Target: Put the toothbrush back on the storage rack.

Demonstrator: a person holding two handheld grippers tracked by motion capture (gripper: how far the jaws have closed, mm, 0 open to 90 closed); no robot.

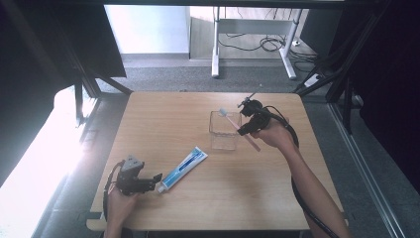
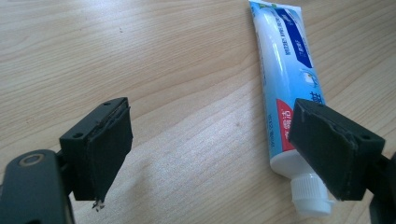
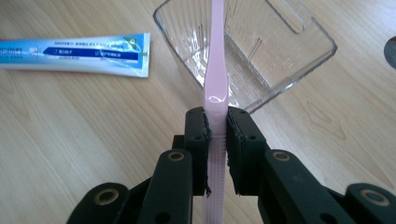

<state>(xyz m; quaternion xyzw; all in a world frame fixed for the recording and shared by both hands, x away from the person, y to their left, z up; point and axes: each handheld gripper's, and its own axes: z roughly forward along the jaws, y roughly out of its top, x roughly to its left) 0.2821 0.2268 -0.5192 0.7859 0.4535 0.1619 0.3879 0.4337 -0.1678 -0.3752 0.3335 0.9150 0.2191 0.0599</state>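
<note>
A pink toothbrush (image 3: 217,70) is clamped by its handle between the pads of my right gripper (image 3: 217,140), which is shut on it. In the high view that gripper (image 1: 246,130) hovers at the right side of a clear square plastic cup (image 1: 224,130), with the brush head (image 1: 223,112) over the cup's far rim. The cup (image 3: 261,51) has nothing in it. A blue and white toothpaste tube (image 1: 183,168) lies flat near the table's front left. My left gripper (image 1: 154,179) stands open, low over the table beside the tube's white cap (image 2: 310,193), and the tube (image 2: 287,70) lies partly behind one of its jaws.
The wooden table (image 1: 148,124) stands on a grey floor. A white desk frame with cables (image 1: 257,39) is far behind it. Dark frame posts (image 1: 346,84) rise beside the table's far right corner.
</note>
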